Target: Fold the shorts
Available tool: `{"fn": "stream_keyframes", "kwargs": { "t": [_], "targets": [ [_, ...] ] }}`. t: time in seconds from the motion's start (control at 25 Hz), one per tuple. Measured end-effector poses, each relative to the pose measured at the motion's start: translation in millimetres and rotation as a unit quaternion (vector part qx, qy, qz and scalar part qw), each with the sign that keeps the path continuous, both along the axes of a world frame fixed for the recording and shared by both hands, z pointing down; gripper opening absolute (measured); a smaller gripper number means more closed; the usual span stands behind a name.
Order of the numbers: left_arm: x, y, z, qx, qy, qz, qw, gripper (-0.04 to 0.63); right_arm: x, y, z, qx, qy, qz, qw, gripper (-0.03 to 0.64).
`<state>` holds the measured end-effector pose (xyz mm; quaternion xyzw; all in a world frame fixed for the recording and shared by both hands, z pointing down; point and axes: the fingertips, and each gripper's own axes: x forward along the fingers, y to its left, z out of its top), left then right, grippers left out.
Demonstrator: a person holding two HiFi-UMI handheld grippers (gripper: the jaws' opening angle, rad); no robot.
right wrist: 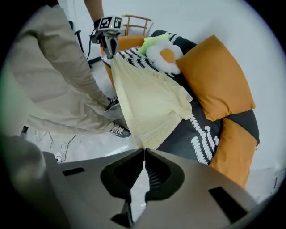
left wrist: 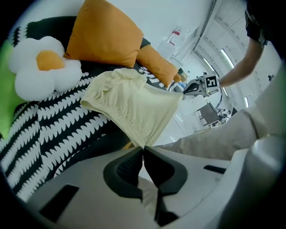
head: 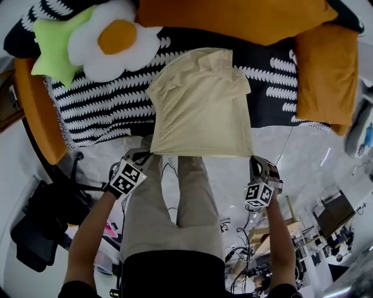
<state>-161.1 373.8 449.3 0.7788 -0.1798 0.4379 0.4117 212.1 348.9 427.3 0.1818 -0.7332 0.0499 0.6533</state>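
Note:
Pale yellow shorts point(head: 201, 105) hang stretched between my two grippers, the far part still lying on the black-and-white patterned sofa cover point(head: 99, 107). My left gripper point(head: 148, 155) is shut on the near left corner of the shorts point(left wrist: 134, 105), with the cloth running out of its closed jaws point(left wrist: 143, 147). The right gripper point(head: 252, 159) is shut on the near right corner, and the shorts point(right wrist: 147, 105) spread away from its tips point(right wrist: 144, 150). Each gripper shows in the other's view: the right gripper point(left wrist: 185, 88) and the left gripper point(right wrist: 109, 50).
Orange cushions point(head: 233, 17) point(head: 323, 70) line the sofa's back and right side. A fried-egg pillow point(head: 113, 41) and a green star pillow point(head: 55, 49) lie at the back left. The person's legs in beige trousers point(head: 175, 204) stand below the shorts, and cables lie on the floor point(head: 230, 224).

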Motion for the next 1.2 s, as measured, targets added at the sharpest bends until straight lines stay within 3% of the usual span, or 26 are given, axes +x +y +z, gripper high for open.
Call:
{"fn": "stream_keyframes", "kwargs": {
  "t": [0.24,0.48,0.72,0.92,1.2],
  "targets": [
    [9,3,-41,-0.014,0.023,-0.018,0.9995,0.025,5,-29,-73,0.041,0.015,-0.032,0.999,0.029],
    [-8,-45,-133,0.015,0.031,-0.05,0.9982,0.024,-18,-101,-182,0.101,0.032,-0.048,0.993,0.029],
    [-16,-124,-227,0.058,0.024,-0.054,0.9965,0.025,-27,-185,-265,0.144,0.031,-0.058,0.987,0.029],
    [-16,-133,-242,0.049,0.022,-0.067,0.9963,0.025,-24,-182,-268,0.115,0.022,-0.077,0.99,0.029],
    [-3,-58,-169,-0.019,0.007,-0.109,0.9938,0.025,-15,-121,-196,0.025,0.015,-0.102,0.994,0.029]
  ]
}}
